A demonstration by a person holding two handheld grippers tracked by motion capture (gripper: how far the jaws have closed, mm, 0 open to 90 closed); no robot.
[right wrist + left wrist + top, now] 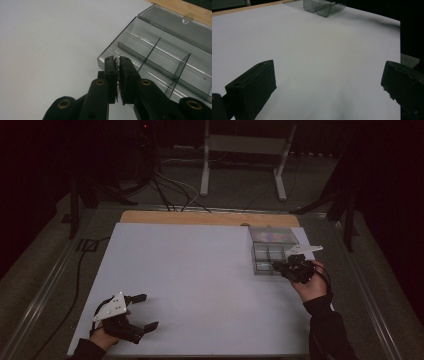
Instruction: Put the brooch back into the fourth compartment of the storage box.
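— Dark room, big white table (200, 285), wood edge (210, 218) at the far side. See anything on top?

— Yes. Clear plastic box (270, 251) near the far right corner, lid open and laid back, thin walls splitting it into little rooms. All rooms look bare.

— And the hands?

— Left gripper (145, 311) low at the near left, well apart from the box. Jaws spread wide, nothing between them, just white table.

— Right gripper (117, 62)?

— Right at the near wall of the box. Jaws pinched tight on a tiny thin thing (116, 60), maybe metal. Too small to name.

— So how far along?

— Looks like the start of filling the box. Tiny thing picked up, held over the box edge, not yet dropped in. Left to do, probably: pick a little room, let go.
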